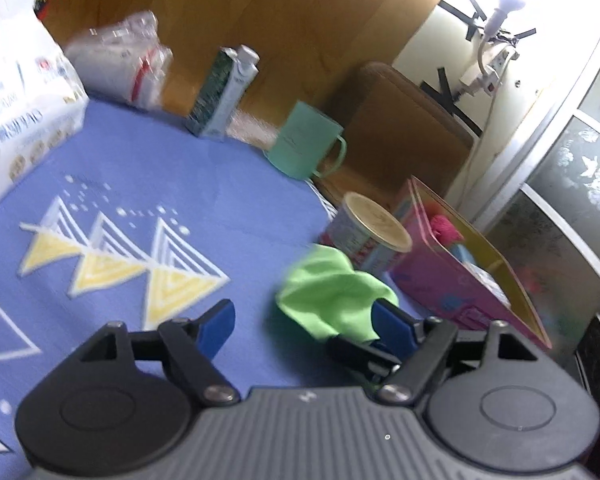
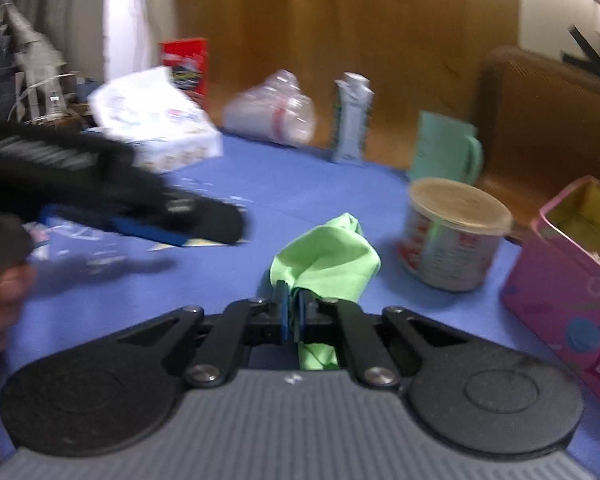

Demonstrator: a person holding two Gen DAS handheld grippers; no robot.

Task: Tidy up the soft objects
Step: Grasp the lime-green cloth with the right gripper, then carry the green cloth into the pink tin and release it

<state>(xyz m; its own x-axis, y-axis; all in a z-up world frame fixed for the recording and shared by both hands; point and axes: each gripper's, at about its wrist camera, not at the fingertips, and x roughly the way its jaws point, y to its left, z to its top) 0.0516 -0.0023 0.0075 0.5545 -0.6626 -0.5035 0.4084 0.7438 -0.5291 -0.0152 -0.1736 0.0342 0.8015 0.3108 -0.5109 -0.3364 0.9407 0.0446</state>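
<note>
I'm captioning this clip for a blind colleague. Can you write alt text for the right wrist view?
The right gripper, jaws shut, pinches a crumpled green cloth over a blue tablecloth. The left gripper reaches in from the left; a lidded tin and an open pink box stand at right.

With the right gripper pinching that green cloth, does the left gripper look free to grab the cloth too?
Probably yes. The left gripper stands open, and the green cloth already drapes over its right-hand finger. Nothing lies between them on the blue tablecloth. The right gripper holds another part of the cloth.
</note>
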